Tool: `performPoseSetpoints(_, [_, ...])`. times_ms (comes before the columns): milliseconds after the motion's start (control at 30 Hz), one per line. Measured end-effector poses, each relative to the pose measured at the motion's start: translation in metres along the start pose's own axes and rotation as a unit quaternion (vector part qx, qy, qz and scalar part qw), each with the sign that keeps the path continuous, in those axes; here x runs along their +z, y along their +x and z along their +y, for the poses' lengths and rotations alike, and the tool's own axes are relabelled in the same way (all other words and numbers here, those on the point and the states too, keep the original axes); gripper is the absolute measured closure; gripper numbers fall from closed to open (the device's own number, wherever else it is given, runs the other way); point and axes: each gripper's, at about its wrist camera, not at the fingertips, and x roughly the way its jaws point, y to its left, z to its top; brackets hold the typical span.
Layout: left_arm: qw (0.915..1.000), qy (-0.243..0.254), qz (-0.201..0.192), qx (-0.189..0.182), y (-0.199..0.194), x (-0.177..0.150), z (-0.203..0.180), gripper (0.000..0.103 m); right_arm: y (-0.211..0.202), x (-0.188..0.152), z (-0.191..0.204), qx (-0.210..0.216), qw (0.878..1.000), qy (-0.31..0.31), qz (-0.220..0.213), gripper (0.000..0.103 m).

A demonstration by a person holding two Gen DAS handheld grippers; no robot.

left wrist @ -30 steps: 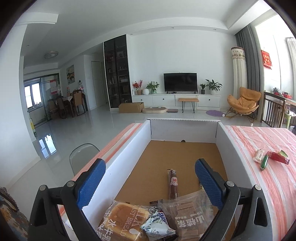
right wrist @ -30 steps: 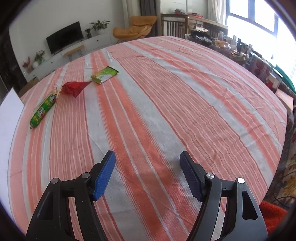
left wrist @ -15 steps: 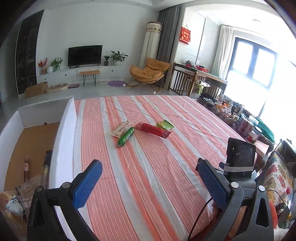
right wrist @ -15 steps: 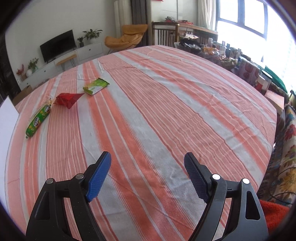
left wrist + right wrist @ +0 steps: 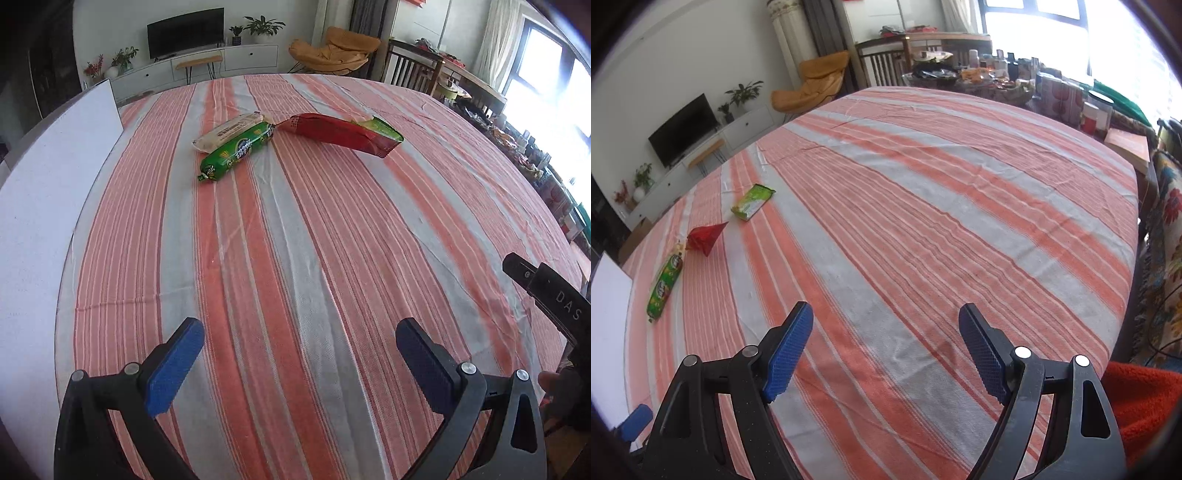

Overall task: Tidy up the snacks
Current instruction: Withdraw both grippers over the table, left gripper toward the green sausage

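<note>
Several snacks lie on the striped tablecloth (image 5: 295,258): a green roll packet (image 5: 236,151), a pale packet (image 5: 229,131) behind it, a red packet (image 5: 332,134) and a green flat packet (image 5: 382,129). In the right wrist view the green roll (image 5: 665,282), red packet (image 5: 703,238) and green flat packet (image 5: 753,201) lie far left. My left gripper (image 5: 299,354) is open and empty, well short of the snacks. My right gripper (image 5: 886,339) is open and empty over bare cloth. The white box wall (image 5: 48,177) stands at the left.
The box wall also shows in the right wrist view (image 5: 607,317). A cluttered side table (image 5: 997,77) and a wooden chair (image 5: 413,74) stand past the far table edge. The right gripper's body (image 5: 554,302) shows at the left view's right edge.
My left gripper has swung right from over the box to the tablecloth and now faces the snacks, closer. My right gripper has shifted slightly; both stay open.
</note>
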Motion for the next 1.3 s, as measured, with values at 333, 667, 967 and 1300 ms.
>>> performPoseSetpoints(333, [0.9986,0.038,-0.021,0.030,0.008,-0.001,-0.002,0.000,0.009,-0.003,0.003,-0.014,1.000,-0.012,0.021,0.018])
performPoseSetpoints(667, [0.9981,0.054,-0.021,0.022,0.008,0.000,0.000,0.000,0.013,-0.007,0.013,-0.040,0.998,-0.045,0.026,0.015])
performPoseSetpoints(967, [0.9963,0.057,0.064,-0.009,-0.001,0.031,0.012,0.001,0.015,-0.007,0.016,-0.044,0.997,-0.051,0.028,0.014])
performPoseSetpoints(1300, [0.9977,0.058,0.019,0.031,0.001,0.143,0.046,0.010,0.015,-0.007,0.016,-0.046,0.997,-0.054,0.028,0.012])
